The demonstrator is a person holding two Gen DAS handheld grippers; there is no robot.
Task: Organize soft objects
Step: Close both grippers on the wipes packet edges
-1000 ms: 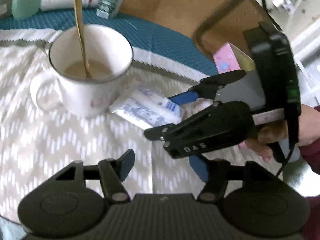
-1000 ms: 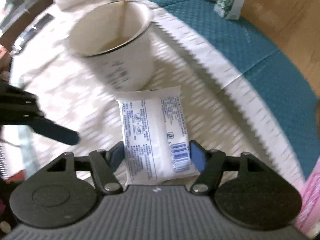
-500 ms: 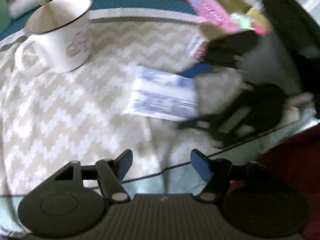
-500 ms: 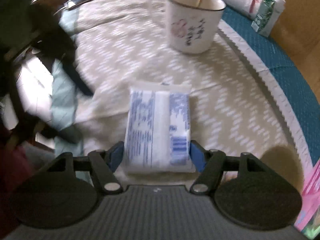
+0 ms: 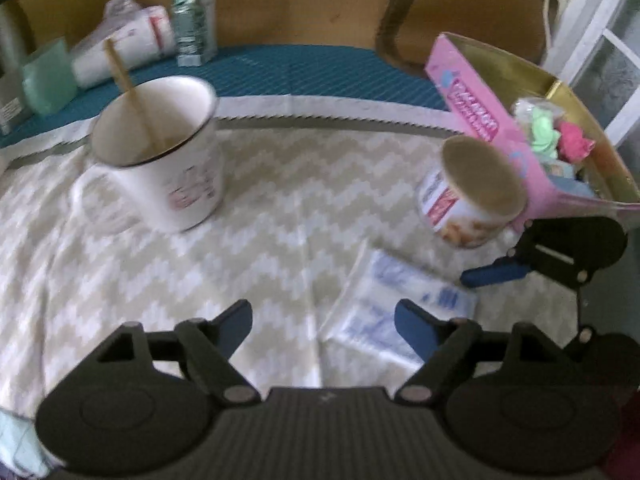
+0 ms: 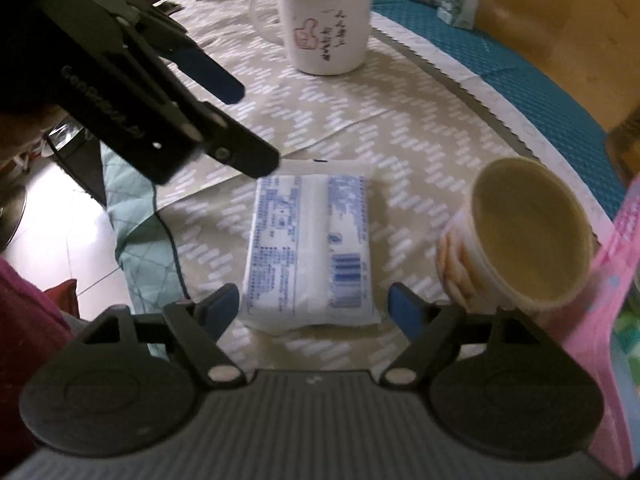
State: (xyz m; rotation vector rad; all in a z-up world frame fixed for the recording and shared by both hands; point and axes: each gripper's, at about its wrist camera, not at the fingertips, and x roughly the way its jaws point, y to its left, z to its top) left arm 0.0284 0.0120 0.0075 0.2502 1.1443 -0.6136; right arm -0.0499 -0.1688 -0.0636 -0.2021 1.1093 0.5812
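A white and blue soft tissue pack lies flat on the zigzag cloth, just ahead of my right gripper, whose jaws are open on either side of its near end without touching it. The pack also shows in the left wrist view, to the right of my left gripper, which is open and empty over the cloth. The left gripper's body hangs above the pack's left side in the right wrist view. A pink and gold box at the right holds green and pink soft items.
A white mug with a wooden stick stands at the back left. A small paper tub lies tilted against the pink box. Packets and a green carton sit on the teal mat behind. The table edge is at the left.
The tissue pack was dragged away from the mug toward the tub and the table's front. The right gripper's jaws now stand apart from it. The left gripper swung round to face the mug.
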